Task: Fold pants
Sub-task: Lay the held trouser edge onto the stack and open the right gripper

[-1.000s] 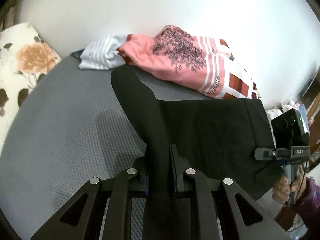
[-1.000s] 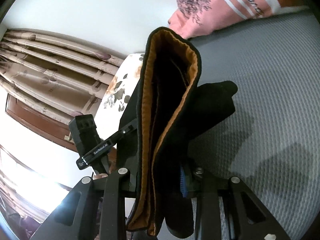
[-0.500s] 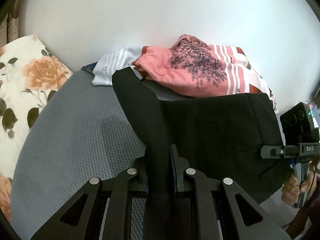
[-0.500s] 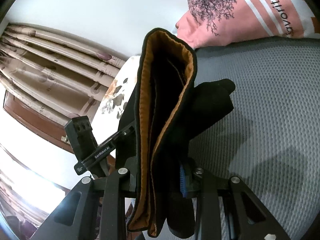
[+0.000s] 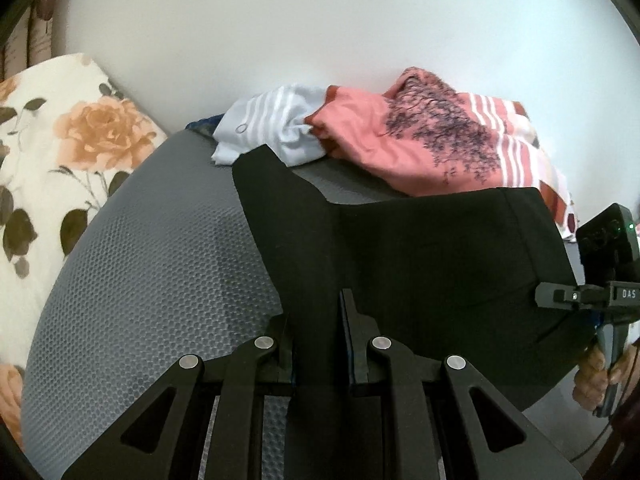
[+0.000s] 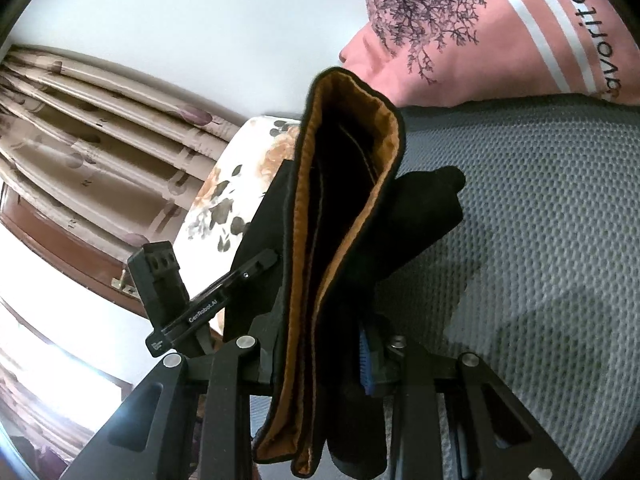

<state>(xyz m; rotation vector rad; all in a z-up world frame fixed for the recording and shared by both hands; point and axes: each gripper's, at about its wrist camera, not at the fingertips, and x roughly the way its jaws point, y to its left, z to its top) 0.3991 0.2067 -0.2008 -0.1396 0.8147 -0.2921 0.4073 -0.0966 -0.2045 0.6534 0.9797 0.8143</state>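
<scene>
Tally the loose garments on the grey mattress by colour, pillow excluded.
Black pants, held up by both claws: 1
Pink printed top with white stripes: 1
White striped garment: 1
Total: 3

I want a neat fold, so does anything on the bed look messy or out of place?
Yes: a pink printed top and a white striped garment lie crumpled against the wall, right behind the black pants. The pants look undamaged.

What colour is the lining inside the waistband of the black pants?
Orange-brown lining on the black pants; it shows best in the right wrist view.
</scene>
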